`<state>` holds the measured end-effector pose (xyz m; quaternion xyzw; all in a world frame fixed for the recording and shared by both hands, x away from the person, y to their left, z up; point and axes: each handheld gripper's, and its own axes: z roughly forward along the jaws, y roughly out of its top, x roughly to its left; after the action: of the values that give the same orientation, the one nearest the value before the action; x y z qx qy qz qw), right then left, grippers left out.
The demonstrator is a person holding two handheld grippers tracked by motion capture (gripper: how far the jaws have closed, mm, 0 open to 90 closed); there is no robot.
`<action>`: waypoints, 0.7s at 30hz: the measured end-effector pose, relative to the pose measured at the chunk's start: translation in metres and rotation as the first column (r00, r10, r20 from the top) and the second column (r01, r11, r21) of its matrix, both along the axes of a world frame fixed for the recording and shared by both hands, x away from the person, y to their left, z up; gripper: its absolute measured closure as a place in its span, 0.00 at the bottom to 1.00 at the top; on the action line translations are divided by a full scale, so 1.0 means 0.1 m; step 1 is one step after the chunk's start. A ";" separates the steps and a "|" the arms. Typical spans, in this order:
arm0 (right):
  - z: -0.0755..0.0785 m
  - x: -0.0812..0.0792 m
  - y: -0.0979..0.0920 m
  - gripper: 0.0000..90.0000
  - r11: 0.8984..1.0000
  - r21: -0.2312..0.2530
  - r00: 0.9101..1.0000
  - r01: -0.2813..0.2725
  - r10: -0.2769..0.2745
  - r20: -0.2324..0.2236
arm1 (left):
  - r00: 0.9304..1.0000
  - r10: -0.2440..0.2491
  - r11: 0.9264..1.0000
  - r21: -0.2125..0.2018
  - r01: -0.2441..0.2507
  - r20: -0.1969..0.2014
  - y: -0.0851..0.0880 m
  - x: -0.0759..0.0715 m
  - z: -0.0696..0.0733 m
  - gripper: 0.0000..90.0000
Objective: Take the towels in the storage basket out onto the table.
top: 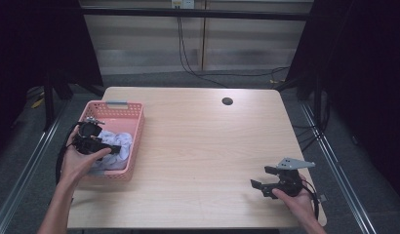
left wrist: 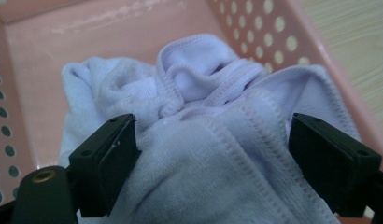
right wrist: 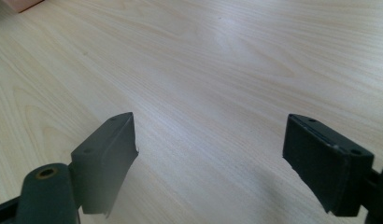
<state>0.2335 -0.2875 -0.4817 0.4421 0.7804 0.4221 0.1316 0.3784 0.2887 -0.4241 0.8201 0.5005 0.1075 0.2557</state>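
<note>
Starting with the table (top: 198,146): its wood top carries a pink basket (top: 134,146) at the near-left and a small dark port (top: 227,101) at the far centre. The rest of the top lies bare.

Basket: perforated walls enclose a pale lilac cloth (left wrist: 217,154), bunched in folds and lying inside it. The cloth has not been lifted out.

Left tongs (top: 108,147): positioned over the basket, reaching down into the cloth. In the left gripper view the jaws stand apart, one on each side of a thick hemmed fold; the left jaw touches the fabric, while contact at the right jaw cannot be confirmed. No clamp has been made.

Right tongs (top: 262,178): held low above the near-right part of the table, jaws wide apart, nothing between them, well apart from the basket.

Progress, as a judgement: the work appears to be at the grasp stage. Closing on the fold, lifting the cloth clear and setting it on the table all remain.

Clearances: the basket walls stand close on the left and right of the cloth, so a lift should go upward before travelling right. The basket's left wall sits near the table's left edge. The right tongs are near the table's near edge, with wide free room to their left and far side.
</note>
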 end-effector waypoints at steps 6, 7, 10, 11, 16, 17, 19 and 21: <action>0.00 0.00 0.00 0.19 1.000 0.008 1.000 -0.005 0.005 -0.004 | 0.997 0.016 1.000 -0.013 -0.017 -0.076 0.16 0.08 -0.05 0.17; 0.00 0.00 0.00 0.20 1.000 0.011 1.000 -0.012 0.012 -0.005 | 0.997 0.010 1.000 -0.007 -0.010 -0.080 0.18 0.10 -0.07 0.17; 0.00 -0.01 0.02 0.20 1.000 0.007 1.000 -0.028 0.028 0.002 | 0.994 -0.003 1.000 0.007 0.004 -0.109 0.19 0.13 -0.12 0.15; 0.00 -0.01 0.02 0.20 0.999 0.010 0.999 -0.038 0.038 0.003 | 0.992 -0.006 1.000 0.029 0.010 -0.126 0.19 0.16 -0.15 0.15; 0.00 -0.01 0.03 0.21 0.999 0.008 0.999 -0.049 0.049 -0.006 | 0.976 0.000 0.996 0.089 0.020 -0.219 0.08 0.30 -0.25 0.04; 0.00 -0.01 0.03 0.21 0.999 0.009 0.999 -0.049 0.049 -0.008 | 0.972 -0.004 0.993 0.117 0.032 -0.236 0.05 0.32 -0.27 0.01; 0.00 -0.01 0.03 0.20 0.999 0.010 0.999 -0.050 0.050 -0.011 | 0.970 0.012 0.991 0.132 0.021 -0.243 0.02 0.34 -0.29 0.00; 0.00 -0.01 0.03 0.20 0.998 0.011 0.998 -0.057 0.057 -0.014 | 0.968 0.012 0.989 0.149 0.026 -0.249 0.00 0.35 -0.34 0.00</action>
<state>0.2324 -0.2840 -0.4819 0.4232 0.7915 0.4266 0.1117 0.4134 0.2884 -0.4580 0.8458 0.5162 0.0403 0.1285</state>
